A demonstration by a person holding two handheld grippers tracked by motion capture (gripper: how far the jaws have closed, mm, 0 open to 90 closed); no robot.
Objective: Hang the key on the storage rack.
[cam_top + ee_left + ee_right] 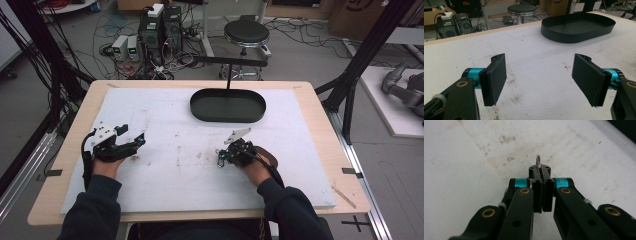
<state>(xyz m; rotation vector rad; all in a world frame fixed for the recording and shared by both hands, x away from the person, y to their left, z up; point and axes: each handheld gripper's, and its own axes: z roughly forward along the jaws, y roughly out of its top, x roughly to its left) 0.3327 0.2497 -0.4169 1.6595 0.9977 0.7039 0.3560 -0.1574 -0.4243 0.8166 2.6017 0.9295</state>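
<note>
My right gripper [539, 168] is shut on a small thin metal ring [538, 160], which sticks out just past the closed fingertips. It is held low over the stained white board [469, 157]. In the high view the right gripper [220, 159] sits at the board's centre right, pointing left. My left gripper [132, 135] is at the left of the board, pointing right. In its own view the left gripper [539, 62] stands wide open, with nothing but bare board between its pads [496, 75].
A black oval tray [227, 119] lies at the far middle of the board, its wall [574, 35] ahead and right of the left gripper. A black bar on a post [230, 62] stands behind it. Beyond the table are a stool [246, 32] and cables.
</note>
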